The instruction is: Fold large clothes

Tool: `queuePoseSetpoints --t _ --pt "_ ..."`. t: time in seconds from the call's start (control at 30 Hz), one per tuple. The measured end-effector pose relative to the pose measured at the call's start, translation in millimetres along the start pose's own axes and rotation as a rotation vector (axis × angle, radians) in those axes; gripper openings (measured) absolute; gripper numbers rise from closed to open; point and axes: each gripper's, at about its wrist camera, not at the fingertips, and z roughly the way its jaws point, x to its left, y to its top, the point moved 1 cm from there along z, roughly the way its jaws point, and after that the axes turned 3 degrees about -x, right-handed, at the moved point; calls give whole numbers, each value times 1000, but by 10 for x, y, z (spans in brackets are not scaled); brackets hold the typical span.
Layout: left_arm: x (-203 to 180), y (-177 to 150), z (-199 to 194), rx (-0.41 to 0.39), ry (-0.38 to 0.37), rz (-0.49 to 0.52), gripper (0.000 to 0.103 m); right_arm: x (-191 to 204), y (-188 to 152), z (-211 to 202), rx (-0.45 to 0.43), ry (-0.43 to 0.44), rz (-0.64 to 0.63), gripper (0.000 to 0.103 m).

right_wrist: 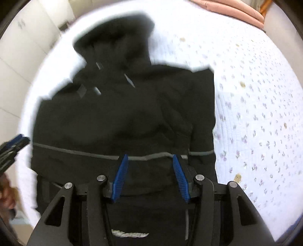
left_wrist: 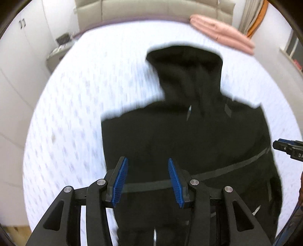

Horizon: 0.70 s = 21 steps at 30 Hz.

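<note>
Where the left wrist view looks down, a black hooded jacket (left_wrist: 189,136) of soft matte cloth lies spread on a bed (left_wrist: 75,113) with a white, faintly flowered quilt. The left gripper (left_wrist: 147,179) hangs above its grey band with ribbed blue pads apart, holding nothing. A folded pink garment (left_wrist: 223,36) sits by the padded headboard (left_wrist: 151,9); white cupboards (left_wrist: 19,66) stand beside.

In the right wrist view, the right gripper (right_wrist: 149,177) hangs over the jacket's lower part, pads likewise apart and empty, hood farthest away.

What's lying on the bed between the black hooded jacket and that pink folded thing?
Nothing: in the left wrist view, only bare flowered bedsheet separates the black jacket's hood from the pink folded garment.
</note>
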Motion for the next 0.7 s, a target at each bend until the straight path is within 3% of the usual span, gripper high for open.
queuePoseSetpoints --t 0.13,0.2,0.33,0.47,0.6,0.7 --pt "113 764 68 -79 -5 -6 46 80 760 -219 -117 31 -14 62" --pt "143 1093 206 -106 -12 -21 47 157 1051 -138 -160 37 -32 70" --pt "230 1692 740 -101 -93 -95 50 287 1678 281 -200 25 -55 71" --pt "157 1987 1431 -39 -126 -103 50 248 2123 718 -198 21 -34 71" --pt "24 2057 1989 0 -73 -27 50 170 2490 1132 -186 -10 -39 71" --pt "48 2046 2249 7 -47 -33 50 101 2625 1442 -183 -38 -40 71"
